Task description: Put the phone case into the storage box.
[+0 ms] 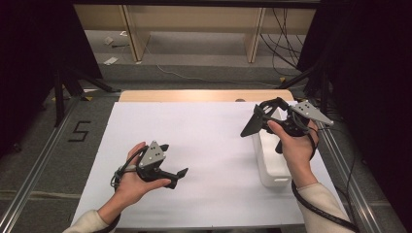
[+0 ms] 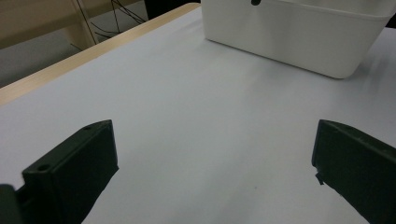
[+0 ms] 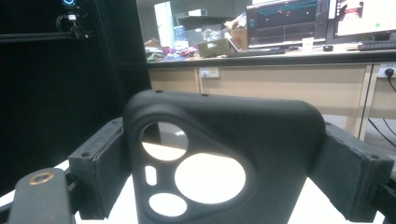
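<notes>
Case (image 3: 233,154): a black phone case with round and oval camera cut-outs, seen close in the right gripper view; in the high view it (image 1: 253,122) is held up in the air above the far end of the bin.
Case grip: it is pinched edge to edge by the right tongs (image 3: 224,168), a jaw pressed on each of its two sides.
Right tongs: seen in the high view (image 1: 265,119) held by the right hand (image 1: 296,145), which is raised over the bin's far half.
Left tongs: spread wide with nothing between them (image 2: 212,158); in the high view they (image 1: 177,177) are held by the left hand (image 1: 133,179), well apart from the bin and pointed towards it.
Bin: a white, oblong plastic bin (image 1: 272,165) is set on the white surface (image 1: 204,141); in the left gripper view its side wall (image 2: 299,42) is seen ahead of the spread jaws.
Surface: a white sheet, with a wooden edge (image 1: 194,95) showing beyond the bin's far side.
</notes>
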Motion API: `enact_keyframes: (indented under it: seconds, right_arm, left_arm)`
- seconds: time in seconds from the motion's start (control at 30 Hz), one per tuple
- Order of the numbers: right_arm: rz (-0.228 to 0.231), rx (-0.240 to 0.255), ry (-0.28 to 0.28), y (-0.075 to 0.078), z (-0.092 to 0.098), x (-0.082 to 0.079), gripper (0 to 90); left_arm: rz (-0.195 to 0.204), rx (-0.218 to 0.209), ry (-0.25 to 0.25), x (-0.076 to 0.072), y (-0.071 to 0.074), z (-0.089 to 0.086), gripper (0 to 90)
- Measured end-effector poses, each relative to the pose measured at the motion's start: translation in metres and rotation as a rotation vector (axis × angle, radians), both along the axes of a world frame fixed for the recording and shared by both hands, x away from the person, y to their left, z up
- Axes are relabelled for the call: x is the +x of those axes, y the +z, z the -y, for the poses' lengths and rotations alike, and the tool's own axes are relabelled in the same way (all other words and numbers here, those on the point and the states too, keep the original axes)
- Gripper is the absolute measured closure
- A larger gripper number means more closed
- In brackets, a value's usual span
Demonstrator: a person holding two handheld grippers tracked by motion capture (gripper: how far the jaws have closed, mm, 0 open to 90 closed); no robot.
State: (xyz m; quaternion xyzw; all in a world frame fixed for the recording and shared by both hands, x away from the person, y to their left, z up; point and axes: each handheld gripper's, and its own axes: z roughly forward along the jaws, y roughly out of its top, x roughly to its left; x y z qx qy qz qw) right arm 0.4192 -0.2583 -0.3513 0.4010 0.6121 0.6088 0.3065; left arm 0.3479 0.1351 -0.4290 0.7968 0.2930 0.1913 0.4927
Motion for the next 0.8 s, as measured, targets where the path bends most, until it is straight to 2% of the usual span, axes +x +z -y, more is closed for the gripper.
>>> enact_keyframes:
  seconds: [0.8]
  right_arm:
    - [0.011,0.017,-0.02,0.0045,0.0068,-0.0005,14.9]
  left_arm:
    - [0.001,-0.001,0.002,0.0,0.0,-0.0001,0.0]
